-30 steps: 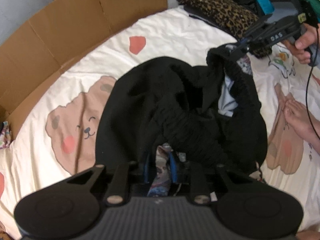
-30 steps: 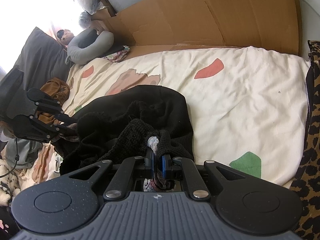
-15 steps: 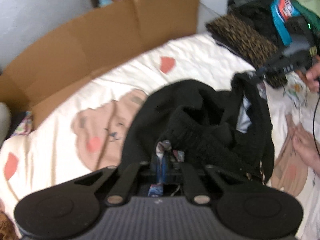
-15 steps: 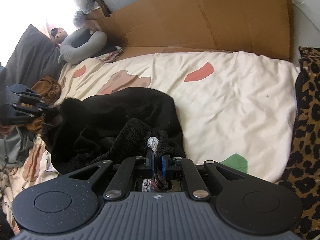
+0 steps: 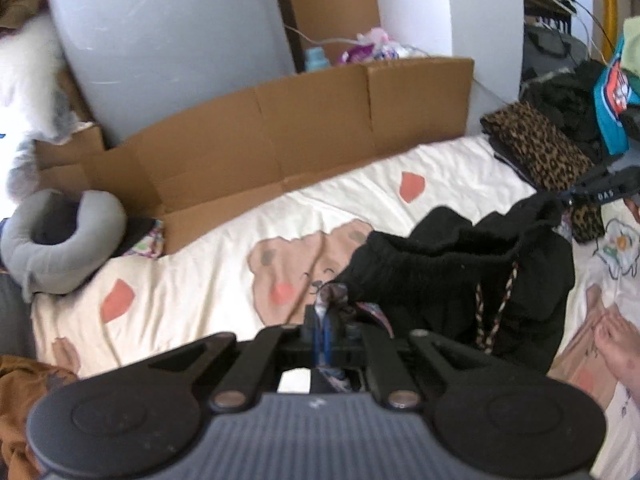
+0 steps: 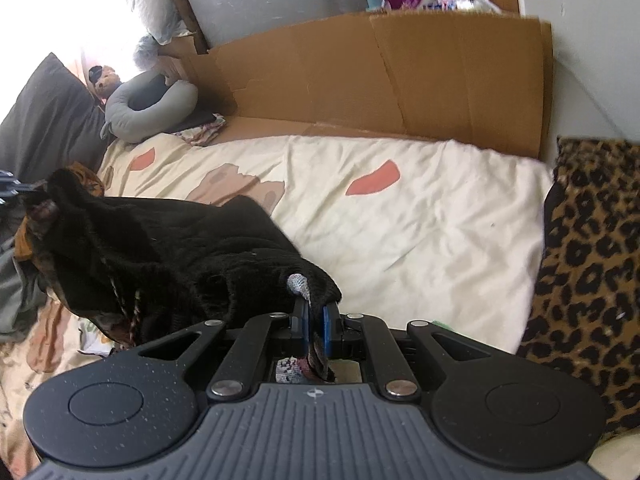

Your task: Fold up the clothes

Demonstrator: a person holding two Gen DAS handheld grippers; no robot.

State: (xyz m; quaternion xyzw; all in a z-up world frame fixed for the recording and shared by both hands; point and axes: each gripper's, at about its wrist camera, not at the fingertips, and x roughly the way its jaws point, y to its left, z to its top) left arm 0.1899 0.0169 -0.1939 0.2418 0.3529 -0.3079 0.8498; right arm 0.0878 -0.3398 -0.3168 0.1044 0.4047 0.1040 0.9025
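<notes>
Reading from the left side of the bed (image 5: 208,264): the grey neck pillow (image 5: 60,236) and the flattened cardboard (image 5: 304,132) along the wall play no part in the work. The left gripper (image 5: 322,320) has its jaws pinched together on a patterned edge of the black garment (image 5: 460,272), at what appears to be the waistband. The garment hangs bunched between the two tools, with its lower part against the bear-print sheet and its braided drawstring (image 5: 494,312) dangling. Further right, the right gripper (image 6: 316,322) is likewise clamped narrow on the opposite edge of the same cloth. Beyond it lies a leopard-print item (image 6: 588,264), seemingly flat already.

Assessment: no fold is visible in the black garment; it is gathered, not spread. Remaining, in my judgement: stretch it out, lay it flat, then fold. Work is at an early stage.
</notes>
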